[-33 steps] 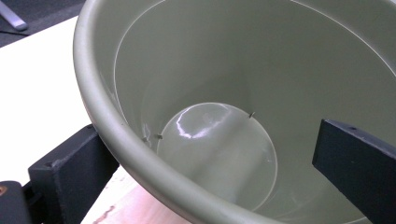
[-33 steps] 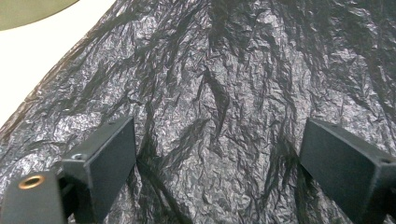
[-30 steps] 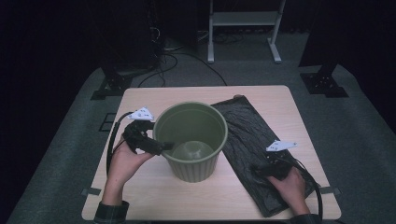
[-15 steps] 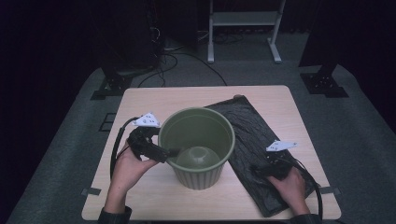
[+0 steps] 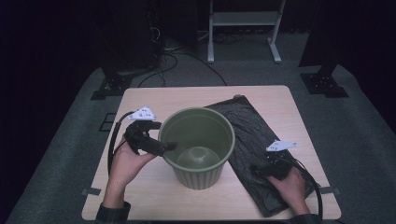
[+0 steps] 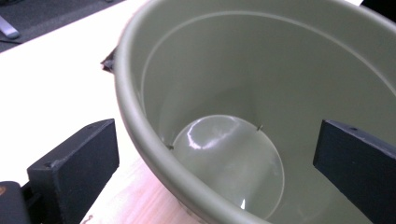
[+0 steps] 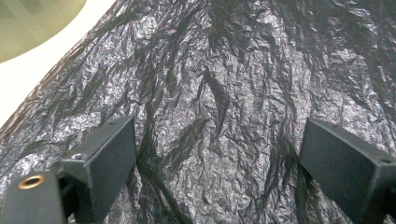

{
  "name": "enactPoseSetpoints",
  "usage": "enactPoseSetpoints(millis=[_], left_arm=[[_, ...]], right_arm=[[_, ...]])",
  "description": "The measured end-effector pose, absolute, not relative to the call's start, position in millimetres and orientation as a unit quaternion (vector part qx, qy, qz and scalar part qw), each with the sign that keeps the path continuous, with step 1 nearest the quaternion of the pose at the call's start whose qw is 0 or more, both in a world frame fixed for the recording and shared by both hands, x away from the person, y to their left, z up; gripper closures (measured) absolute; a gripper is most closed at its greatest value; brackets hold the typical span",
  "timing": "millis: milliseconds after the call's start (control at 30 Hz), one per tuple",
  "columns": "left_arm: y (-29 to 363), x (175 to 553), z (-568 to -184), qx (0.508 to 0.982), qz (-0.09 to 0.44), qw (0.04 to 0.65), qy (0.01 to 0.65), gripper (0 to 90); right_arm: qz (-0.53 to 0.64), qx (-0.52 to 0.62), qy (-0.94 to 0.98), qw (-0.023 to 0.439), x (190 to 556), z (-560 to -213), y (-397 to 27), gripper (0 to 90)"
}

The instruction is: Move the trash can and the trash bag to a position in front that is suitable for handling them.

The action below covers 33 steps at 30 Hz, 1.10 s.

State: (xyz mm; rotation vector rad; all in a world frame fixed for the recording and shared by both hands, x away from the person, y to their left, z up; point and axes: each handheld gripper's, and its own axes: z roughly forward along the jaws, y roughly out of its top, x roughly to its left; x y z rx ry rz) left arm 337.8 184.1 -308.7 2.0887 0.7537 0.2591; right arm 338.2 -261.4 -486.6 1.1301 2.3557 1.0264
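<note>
The green bucket [image 5: 198, 147] stands upright on the table [image 5: 154, 100], touching the black bag [image 5: 254, 140] lying flat beside it. The left tool [image 5: 161, 145] straddles the bucket rim, jaws spread wide. The right tool [image 5: 261, 169] rests on the bag, jaws released.

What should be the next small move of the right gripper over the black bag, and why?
Probably lower the right gripper a little and close it on the crinkled black plastic bag. Its jaws stand open just above the bag, which lies flat on the light wooden table, and nothing is pinched yet. The left gripper already straddles the rim of the round olive-green plastic bin, one jaw inside, one outside.
</note>
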Motion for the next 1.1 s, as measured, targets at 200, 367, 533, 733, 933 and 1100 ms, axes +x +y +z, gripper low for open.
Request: enactPoseSetpoints(millis=[200,367,533,733,933,1100], left_arm=[[200,330,-299,0.831,0.125,0.446,0.308,0.0],[213,321,-299,0.828,0.132,0.446,0.313,0.0],[225,310,-304,0.826,0.137,0.448,0.315,0.0],[238,297,-316,0.822,0.143,0.449,0.319,0.0],[245,287,-333,0.823,0.143,0.443,0.324,0.0],[249,281,-350,0.821,0.152,0.444,0.325,0.0]], right_arm=[[0.361,0.397,0.828,0.166,338,-487,-261,9.5],[0.361,0.397,0.828,0.167,338,-487,-261,9.5],[0.361,0.397,0.828,0.166,338,-487,-261,9.5],[0.361,0.397,0.828,0.167,338,-487,-261,9.5],[0.36,0.397,0.828,0.167,338,-487,-261,9.5],[0.36,0.397,0.828,0.167,338,-487,-261,9.5]])
